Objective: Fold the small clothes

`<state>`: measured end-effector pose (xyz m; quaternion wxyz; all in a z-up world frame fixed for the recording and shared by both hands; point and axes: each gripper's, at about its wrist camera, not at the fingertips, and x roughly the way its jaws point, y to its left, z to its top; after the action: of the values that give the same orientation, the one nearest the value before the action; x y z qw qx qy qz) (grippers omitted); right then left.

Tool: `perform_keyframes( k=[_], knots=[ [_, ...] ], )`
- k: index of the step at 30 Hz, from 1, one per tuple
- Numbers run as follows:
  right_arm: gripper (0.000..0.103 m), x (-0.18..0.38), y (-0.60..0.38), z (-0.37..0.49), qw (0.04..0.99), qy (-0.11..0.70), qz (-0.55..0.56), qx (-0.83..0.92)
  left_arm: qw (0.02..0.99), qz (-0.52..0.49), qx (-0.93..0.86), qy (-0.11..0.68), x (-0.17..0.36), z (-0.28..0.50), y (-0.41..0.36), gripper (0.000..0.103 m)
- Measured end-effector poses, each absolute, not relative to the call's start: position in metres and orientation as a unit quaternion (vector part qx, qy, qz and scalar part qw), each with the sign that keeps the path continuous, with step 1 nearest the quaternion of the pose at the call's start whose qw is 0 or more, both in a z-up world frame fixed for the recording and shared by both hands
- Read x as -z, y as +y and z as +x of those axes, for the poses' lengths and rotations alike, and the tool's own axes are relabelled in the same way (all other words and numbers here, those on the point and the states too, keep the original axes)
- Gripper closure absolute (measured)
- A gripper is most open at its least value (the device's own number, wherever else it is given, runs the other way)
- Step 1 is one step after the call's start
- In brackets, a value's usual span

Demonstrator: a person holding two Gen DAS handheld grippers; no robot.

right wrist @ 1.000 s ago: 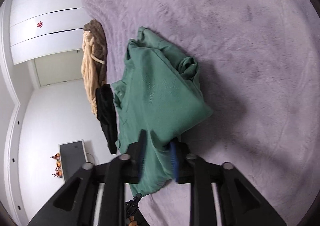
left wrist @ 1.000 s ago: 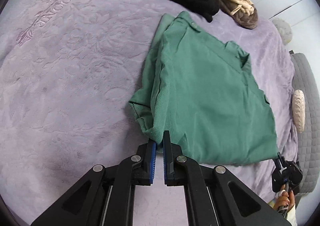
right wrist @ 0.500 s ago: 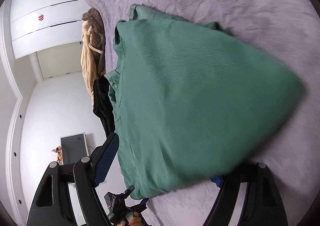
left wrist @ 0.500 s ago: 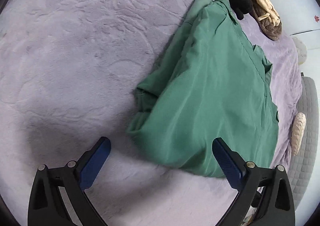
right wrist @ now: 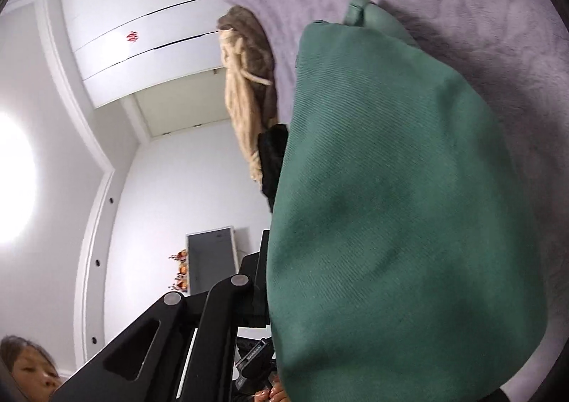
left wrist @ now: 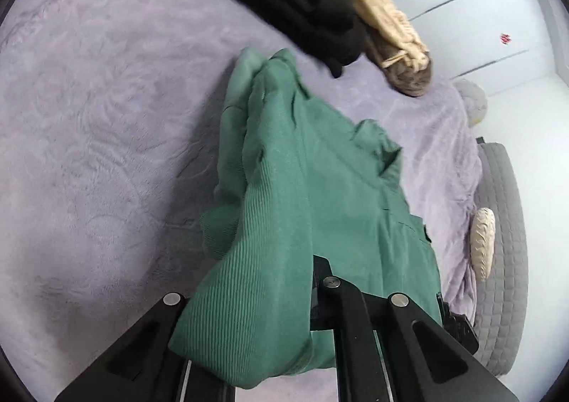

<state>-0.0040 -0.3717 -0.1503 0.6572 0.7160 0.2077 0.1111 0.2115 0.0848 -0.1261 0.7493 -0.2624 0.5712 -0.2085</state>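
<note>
A green ribbed garment (left wrist: 320, 195) hangs lifted off a purple bed cover (left wrist: 99, 138), its near hem gathered up at both tools while its far end trails on the cover toward 12 o'clock in the left wrist view. The left gripper (left wrist: 302, 295) sits at 6 o'clock of that view; the cloth drapes right over the gap between its jaws, so the fingertips are hidden and it cannot be told from the picture whether they pinch the fabric. The right finger arm shows bare at 5 o'clock; the left one is half covered by the hem.

In the right wrist view the garment (right wrist: 391, 206) fills the area from the centre to 4 o'clock, draped over the right gripper (right wrist: 281, 281). Only its left finger arm shows, at 7 o'clock, pressed against the cloth edge; the other side is buried, so the jaws' state cannot be told here either.

Toward 1 o'clock in the left view a black folded piece (left wrist: 284, 0) lies on the bed, with a beige knitted bundle (left wrist: 384, 21) just beside it. White wardrobe doors (right wrist: 142, 28) stand behind.
</note>
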Motion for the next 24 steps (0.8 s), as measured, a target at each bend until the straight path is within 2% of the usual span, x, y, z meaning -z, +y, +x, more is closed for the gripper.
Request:
perform_keyframes(
  k=[4, 8, 11, 14, 16, 17, 18, 19, 21, 24],
  knots=[
    [0.092, 0.125, -0.363, -0.021, 0.672, 0.206, 0.700, -0.130, 0.760, -0.260, 0.240, 0.545, 0.083, 0.205, 0.089, 0.091],
    [0.092, 0.125, -0.349, -0.059, 0.691, 0.267, 0.665, -0.097, 0.762, -0.235, 0.246, 0.552, 0.069, 0.183, 0.101, 0.091],
    [0.091, 0.155, -0.338, -0.090, 0.684, 0.350, 0.639, -0.024, 0.751, -0.206, 0.220, 0.588, 0.089, 0.161, 0.123, 0.091],
    [0.089, 0.189, -0.331, -0.111, 0.661, 0.461, 0.584, 0.097, 0.721, -0.162, 0.187, 0.647, 0.132, 0.133, 0.136, 0.090],
    [0.081, 0.192, -0.334, -0.122, 0.662, 0.474, 0.565, 0.133, 0.699, -0.140, 0.172, 0.679, 0.158, 0.116, 0.141, 0.087],
    [0.074, 0.186, -0.336, -0.126, 0.668, 0.478, 0.551, 0.150, 0.691, -0.127, 0.160, 0.693, 0.169, 0.109, 0.144, 0.083],
    [0.063, 0.175, -0.338, -0.130, 0.677, 0.487, 0.524, 0.174, 0.692, -0.119, 0.153, 0.696, 0.172, 0.105, 0.148, 0.068],
    [0.059, 0.165, -0.340, -0.137, 0.685, 0.496, 0.496, 0.195, 0.695, -0.108, 0.145, 0.695, 0.171, 0.102, 0.153, 0.051],
    [0.059, 0.148, -0.347, -0.145, 0.687, 0.517, 0.451, 0.240, 0.710, -0.073, 0.115, 0.691, 0.162, 0.101, 0.167, 0.036],
    [0.059, 0.119, -0.360, -0.147, 0.688, 0.522, 0.408, 0.296, 0.716, -0.059, 0.087, 0.690, 0.150, 0.106, 0.194, 0.033]
  ],
)
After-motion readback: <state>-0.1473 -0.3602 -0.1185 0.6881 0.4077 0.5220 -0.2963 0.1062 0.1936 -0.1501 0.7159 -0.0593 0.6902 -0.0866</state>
